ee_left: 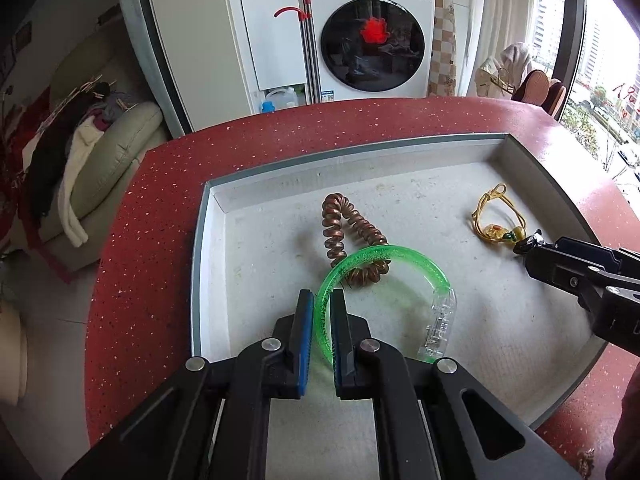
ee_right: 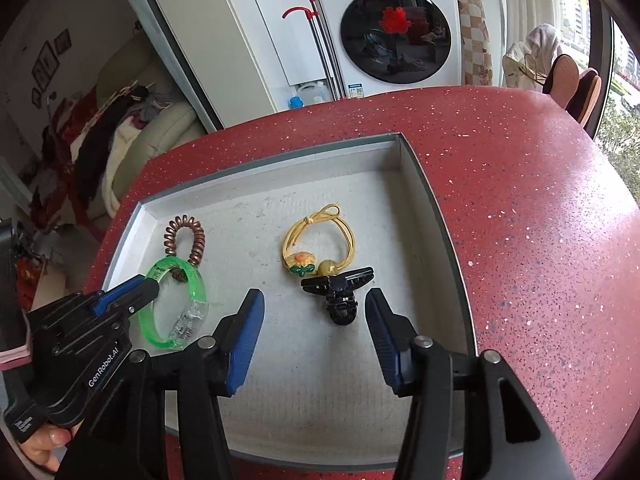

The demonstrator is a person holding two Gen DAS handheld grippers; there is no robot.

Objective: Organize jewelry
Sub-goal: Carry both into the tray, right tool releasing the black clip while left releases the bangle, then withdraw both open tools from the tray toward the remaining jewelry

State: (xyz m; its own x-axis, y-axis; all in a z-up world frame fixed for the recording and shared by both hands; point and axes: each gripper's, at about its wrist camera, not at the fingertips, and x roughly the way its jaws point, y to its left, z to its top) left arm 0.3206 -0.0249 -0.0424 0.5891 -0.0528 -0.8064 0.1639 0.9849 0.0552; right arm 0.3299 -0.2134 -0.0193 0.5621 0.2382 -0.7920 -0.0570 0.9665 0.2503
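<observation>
Right wrist view: right gripper (ee_right: 314, 312) gapes wide, empty, black clip (ee_right: 338, 292) lying free between; left gripper (ee_left: 322, 304) pinches green bangle (ee_left: 384, 258); tray (ee_right: 432, 216) bare toward 6 o'clock

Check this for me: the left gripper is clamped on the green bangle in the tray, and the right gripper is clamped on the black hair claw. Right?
Not quite. The left gripper is clamped on the green bangle in the tray, but the right gripper is open; the right wrist view shows the black hair claw lying loose between its pads.
</observation>
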